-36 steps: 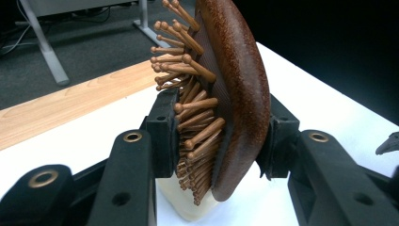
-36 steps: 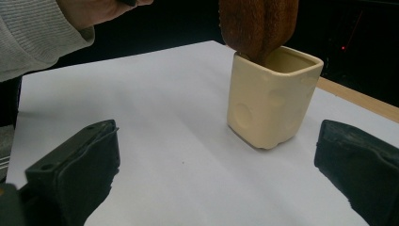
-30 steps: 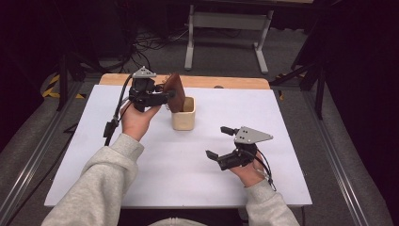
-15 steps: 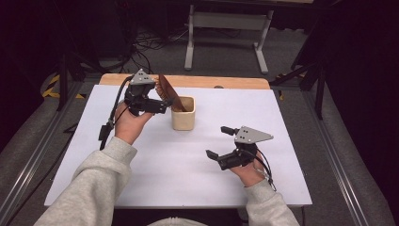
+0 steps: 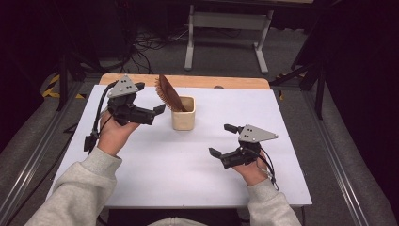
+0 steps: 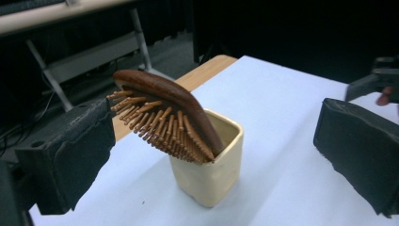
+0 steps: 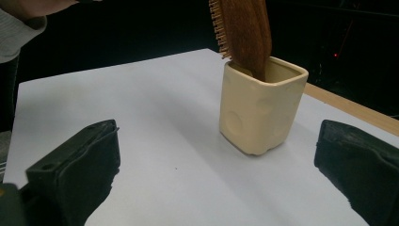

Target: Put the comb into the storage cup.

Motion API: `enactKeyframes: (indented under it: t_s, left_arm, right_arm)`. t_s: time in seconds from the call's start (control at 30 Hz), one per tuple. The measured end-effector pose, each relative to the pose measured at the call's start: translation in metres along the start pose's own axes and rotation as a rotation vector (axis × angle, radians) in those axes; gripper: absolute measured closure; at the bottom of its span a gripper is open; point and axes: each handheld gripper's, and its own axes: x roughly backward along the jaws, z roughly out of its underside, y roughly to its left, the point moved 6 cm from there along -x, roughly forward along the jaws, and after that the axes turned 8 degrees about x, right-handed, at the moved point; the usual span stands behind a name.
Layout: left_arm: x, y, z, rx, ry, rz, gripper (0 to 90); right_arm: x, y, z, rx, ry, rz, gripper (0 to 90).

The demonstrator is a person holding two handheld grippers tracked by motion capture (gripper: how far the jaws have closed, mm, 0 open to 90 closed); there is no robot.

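Wooden hairbrush [image 5: 169,93] stands handle-down in the cream cup [image 5: 183,114], head leaning toward 10 o'clock, mid-counter [image 5: 155,174]. My left gripper [image 5: 155,110] sits just beside the cup at 9 o'clock, fingers wide, empty. My right gripper [image 5: 221,140] at 4 o'clock, fingers wide, empty.

Left gripper [image 5: 157,110]: held in the left hand [image 5: 113,134] over the far-left area of the table, jaws pointing to the right and spread wide apart with nothing between them; forearm in a grey sleeve [image 5: 70,193] extending from the bottom left. Right gripper [image 5: 221,140]: held low in the right hand [image 5: 249,169] at the near right, its 2 jaws parted, pointing left; wrist bent inward.
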Motion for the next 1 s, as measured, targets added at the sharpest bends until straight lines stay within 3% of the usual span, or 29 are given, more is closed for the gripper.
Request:
enactKeyframes:
  t_s: [0.13,0.33,0.6,0.67,0.8,1.0]
  left_arm:
    - [0.018,-0.007,0.005,-0.028,-0.042,0.024,0.6]
    - [0.038,-0.008,0.019,-0.013,-0.083,0.035,0.5]
    - [0.053,-0.004,0.044,-0.012,-0.066,0.033,0.6]
    - [0.057,-0.002,0.063,0.025,-0.073,0.039,0.6]
    - [0.060,0.000,0.080,0.049,-0.074,0.040,0.6]
    - [0.065,0.001,0.103,0.046,-0.071,0.028,0.7]
  right_arm:
    - [0.002,-0.001,0.000,-0.002,-0.003,0.004,1.2]
    - [0.004,-0.002,0.000,-0.004,-0.003,0.010,1.2]
    - [0.007,-0.001,0.002,0.000,0.005,0.018,1.3]
    - [0.007,-0.001,0.004,-0.004,0.010,0.019,1.2]
    - [0.009,0.000,0.009,0.001,0.023,0.027,1.3]
    - [0.014,0.000,0.013,-0.015,0.010,0.033,1.2]
